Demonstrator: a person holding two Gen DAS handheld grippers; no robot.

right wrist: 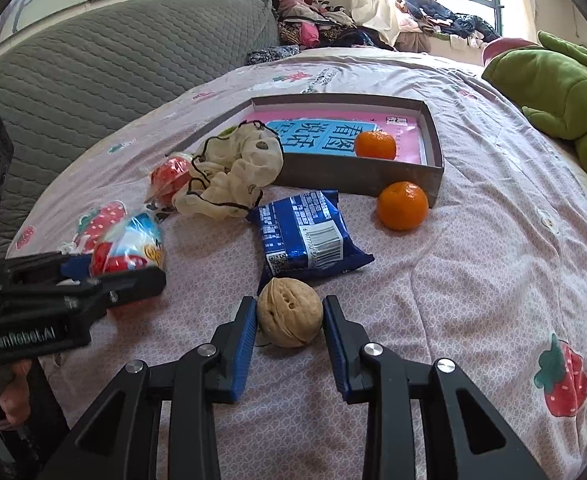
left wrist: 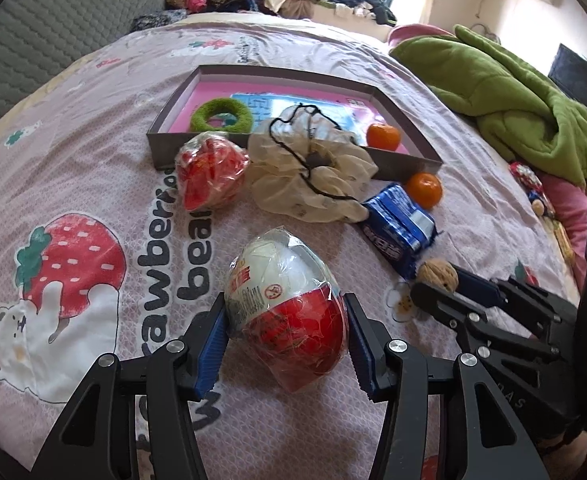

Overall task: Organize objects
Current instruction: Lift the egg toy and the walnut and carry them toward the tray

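My left gripper (left wrist: 287, 320) is shut on a large red and white toy egg (left wrist: 289, 304) wrapped in plastic, low over the bedsheet. My right gripper (right wrist: 289, 320) is shut on a walnut (right wrist: 290, 312), its pads touching both sides; the walnut also shows in the left wrist view (left wrist: 438, 275). A shallow grey box (left wrist: 405, 160) with a pink base lies further back and holds a green ring (left wrist: 221, 114) and a tangerine (left wrist: 382, 136). A second tangerine (right wrist: 402, 206), a blue snack packet (right wrist: 305, 236), a cream cloth pouch (right wrist: 233, 172) and a smaller red wrapped toy (left wrist: 211, 170) lie in front of the box.
All of this lies on a pink strawberry-print bedsheet (right wrist: 473, 300). A green blanket (left wrist: 505, 96) is heaped at the right. A grey quilted headboard (right wrist: 93, 80) runs along the left. Clothes are piled by the window (right wrist: 445, 20).
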